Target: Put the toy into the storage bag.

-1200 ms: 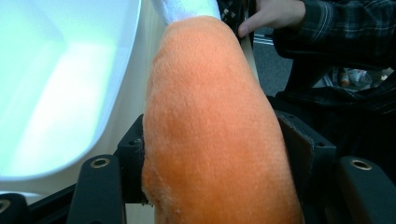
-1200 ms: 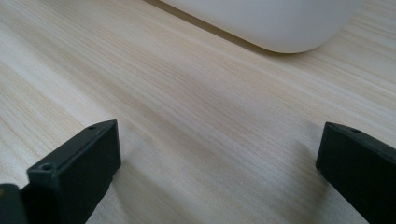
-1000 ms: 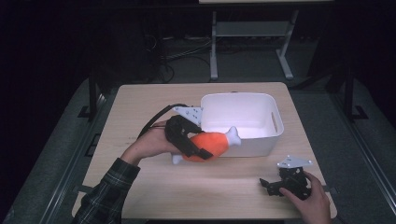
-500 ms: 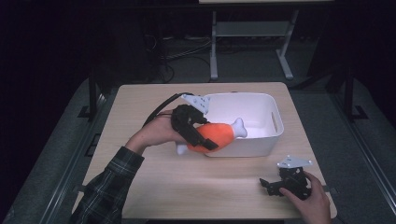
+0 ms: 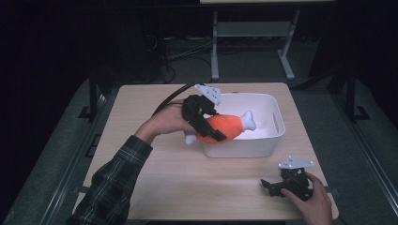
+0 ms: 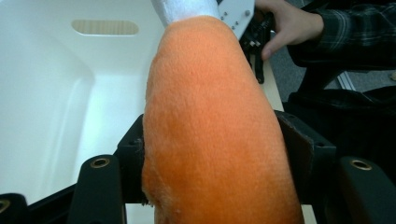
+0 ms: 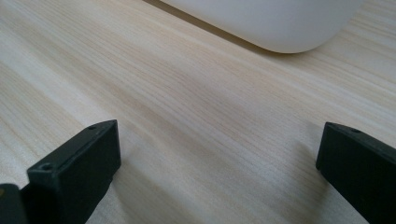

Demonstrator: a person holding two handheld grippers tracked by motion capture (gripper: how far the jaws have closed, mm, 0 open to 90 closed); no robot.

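Landmark: white bin [image 5: 270, 140], sitting on wooden table [image 5: 155, 168], right of table centre.

Left of bin: plaid sleeve [image 5: 112, 183] coming up from table's near-left edge, left hand [image 5: 164, 124] wrapped round left gripper [image 5: 209, 129]. Black cable [image 5: 169, 101] looping off gripper behind hand; grey three-cornered plate [image 5: 209, 93] sticking up over bin's far-left corner.

At bin's left wall: left gripper clamped on orange plush drumstick [image 5: 225, 127]. Jaws pressed against fat orange part from both sides, confirmed in left gripper view, toy [image 6: 210, 130] squeezed between black pads. Toy held off table, lying across bin's near-left rim: one white bone end [image 5: 190, 138] hanging outside bin to left, fat part over rim, other white bone end [image 5: 248, 119] pointing right over bin's interior. Not resting on bin floor as far as visible. Bin interior [image 6: 56, 93] white, with handle slot [image 6: 105, 27] in far wall in left gripper view.

Right of and nearer than bin: right gripper [image 5: 274, 186] sitting low on table by near-right edge, well apart from bin, right hand [image 5: 312, 201] gripping it from behind, grey plate [image 5: 295, 163] on top. Jaws pointing left. Right gripper view: jaws spread wide, bare wood grain [image 7: 210, 116] between them, holding nothing. Bin's rounded corner [image 7: 280, 23] ahead at top of that view, not touching jaws.
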